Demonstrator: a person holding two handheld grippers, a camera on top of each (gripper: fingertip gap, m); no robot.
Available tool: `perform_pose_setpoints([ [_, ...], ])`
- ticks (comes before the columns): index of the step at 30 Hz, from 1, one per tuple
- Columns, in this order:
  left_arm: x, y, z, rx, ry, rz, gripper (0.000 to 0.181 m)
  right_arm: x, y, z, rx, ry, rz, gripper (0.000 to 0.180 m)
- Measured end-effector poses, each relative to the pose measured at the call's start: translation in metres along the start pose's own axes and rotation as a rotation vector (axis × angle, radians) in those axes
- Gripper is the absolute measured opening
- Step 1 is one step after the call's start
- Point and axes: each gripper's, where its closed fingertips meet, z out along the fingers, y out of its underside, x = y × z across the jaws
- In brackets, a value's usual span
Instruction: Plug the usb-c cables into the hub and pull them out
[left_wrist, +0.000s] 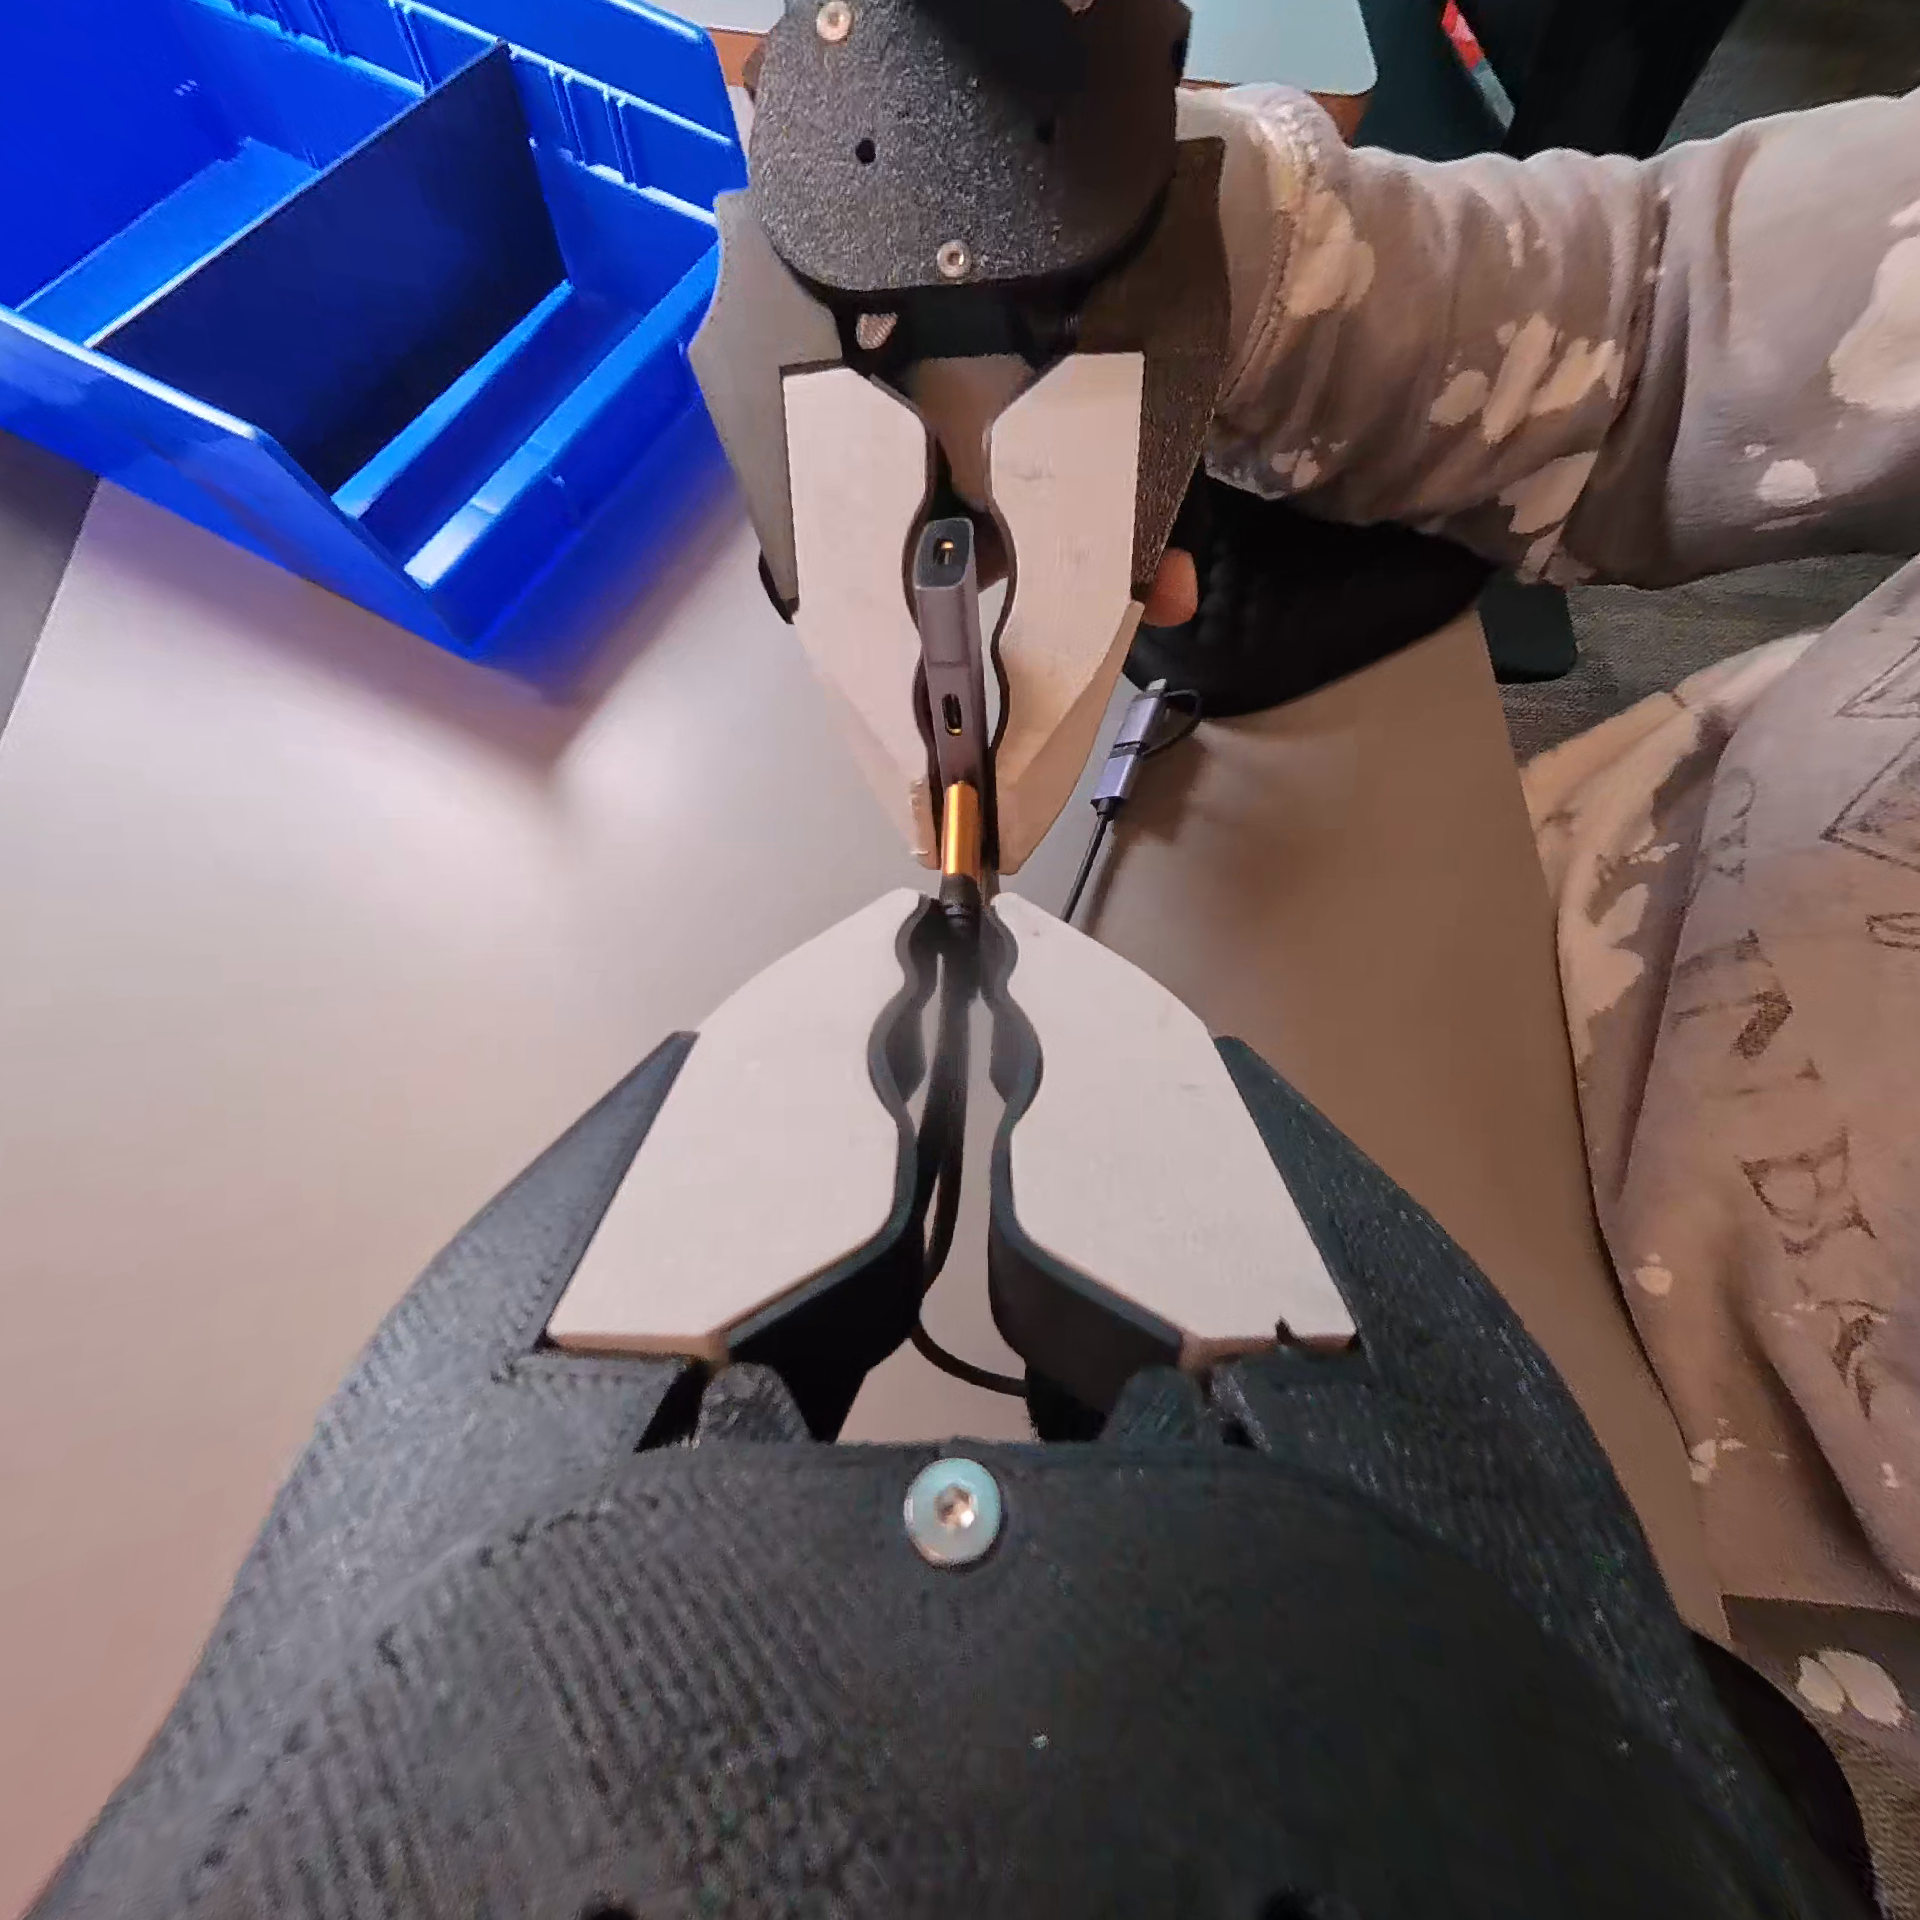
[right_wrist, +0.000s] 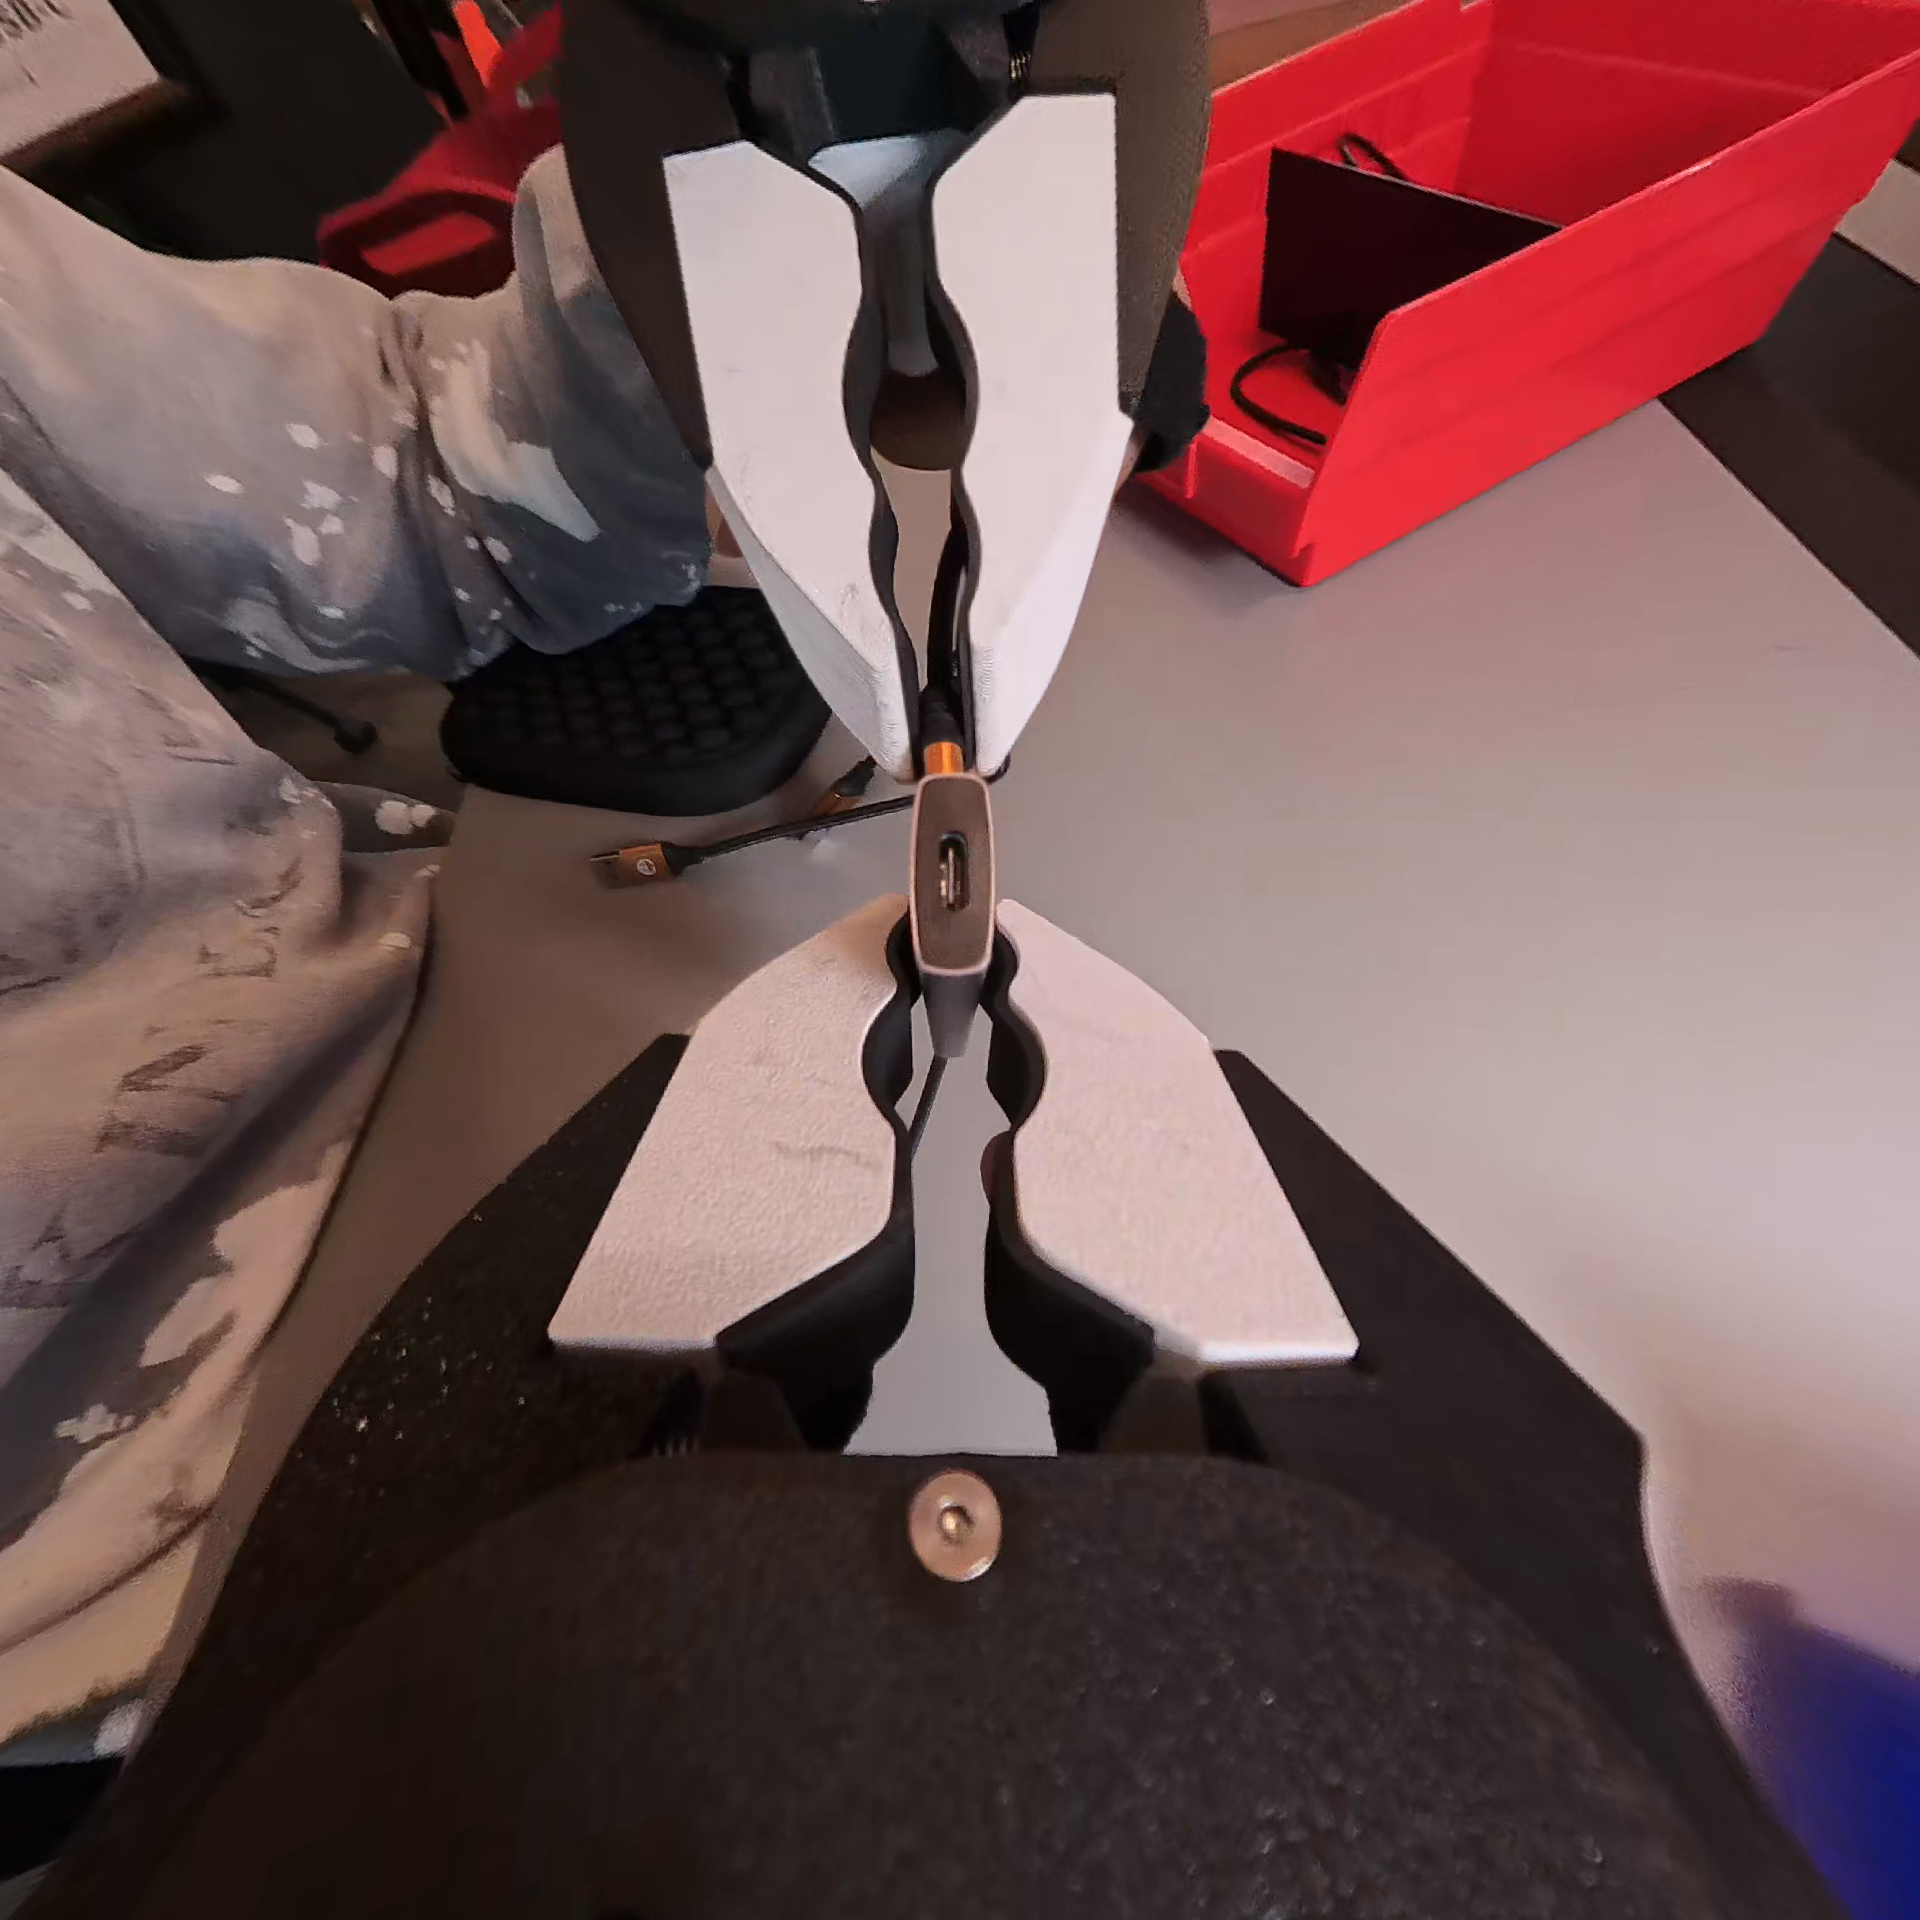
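Both tongs meet tip to tip above the bench (left_wrist: 312, 1039). Left tongs (left_wrist: 961, 906), seen near in the left wrist view, are clenched on a black usb-c cable (left_wrist: 940, 1122) right behind its plug; the cable runs back between the two grey pads and loops under the black body. The plug's orange metal sleeve (left_wrist: 961, 826) sticks out ahead of the tips and enters the end of the grey hub (left_wrist: 951, 623).

Right tongs (right_wrist: 948, 935) are closed on the hub, gripping its flat sides near one end. In the right wrist view the hub's near end face points at the camera with one open port showing, and a thin grey lead drops from the hub between the pads. In the left wrist view the hub lies lengthwise between the right tongs' pads, another open port visible on its side.

A patterned sleeve (left_wrist: 1507, 343) covers the arm behind the right tongs. A small grey adapter (left_wrist: 1138, 748) with a dark lead lies on the bench just beside those tongs. A second orange-tipped cable (right_wrist: 665, 860) lies loose on the bench near the person. A blue bin (left_wrist: 343, 291) with a dark divider sits at one side, a red bin (right_wrist: 1558, 291) holding dark cables at the other.
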Motion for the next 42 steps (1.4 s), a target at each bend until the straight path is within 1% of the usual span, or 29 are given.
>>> perform_pose_setpoints([
  [2, -0.001, 0.002, 0.001, -0.019, -0.005, -0.009, 0.008, 0.003, 0.004, 0.003, -0.030, 0.031, -0.028, 0.009],
  [5, 0.004, 0.001, 0.006, -0.041, 0.002, 0.007, 0.008, -0.001, 0.012, 0.012, -0.090, 0.031, -0.080, 0.009],
  [7, 0.008, -0.005, 0.008, -0.042, 0.009, 0.005, 0.008, -0.005, 0.009, 0.019, -0.087, 0.032, -0.112, 0.009],
  [10, 0.022, -0.004, 0.011, -0.130, 0.047, 0.050, 0.008, -0.022, 0.005, 0.031, -0.111, -0.023, -0.159, 0.009],
  [11, 0.023, -0.002, 0.011, -0.156, 0.030, 0.065, 0.008, -0.018, 0.004, 0.032, -0.112, 0.015, -0.182, 0.009],
  [12, 0.021, -0.003, 0.008, -0.152, 0.005, 0.071, 0.008, -0.018, 0.000, 0.031, -0.086, 0.018, -0.158, 0.009],
  [14, 0.019, -0.010, -0.003, -0.104, -0.010, 0.057, 0.008, -0.018, -0.010, 0.023, -0.026, 0.008, -0.126, 0.009],
  [16, 0.015, -0.018, -0.012, -0.049, -0.035, 0.051, 0.008, -0.013, -0.022, 0.016, 0.060, 0.044, -0.136, 0.009],
  [20, 0.007, -0.040, -0.032, 0.142, -0.044, 0.023, 0.008, -0.009, -0.058, -0.012, 0.345, 0.047, -0.081, 0.009],
  [22, 0.002, -0.051, -0.041, 0.251, -0.047, 0.004, 0.007, -0.004, -0.069, -0.027, 0.450, 0.067, -0.055, 0.011],
  [24, -0.003, -0.060, -0.050, 0.355, -0.043, -0.018, 0.008, -0.003, -0.073, -0.033, 0.488, 0.081, -0.062, 0.016],
  [26, -0.006, -0.066, -0.057, 0.444, -0.019, -0.048, 0.008, -0.002, -0.078, -0.038, 0.540, 0.102, -0.069, 0.018],
  [28, -0.004, -0.069, -0.060, 0.497, 0.007, -0.051, 0.007, -0.001, -0.083, -0.042, 0.593, 0.107, -0.055, 0.011],
  [29, -0.004, -0.070, -0.060, 0.516, 0.016, -0.053, 0.007, -0.002, -0.085, -0.044, 0.618, 0.100, -0.047, 0.010],
  [35, 0.002, -0.073, -0.062, 0.554, 0.052, -0.071, 0.008, -0.009, -0.090, -0.048, 0.623, 0.081, -0.060, 0.009],
  [42, 0.006, -0.069, -0.059, 0.517, 0.074, -0.089, 0.008, -0.012, -0.084, -0.046, 0.535, 0.077, -0.098, 0.009],
])
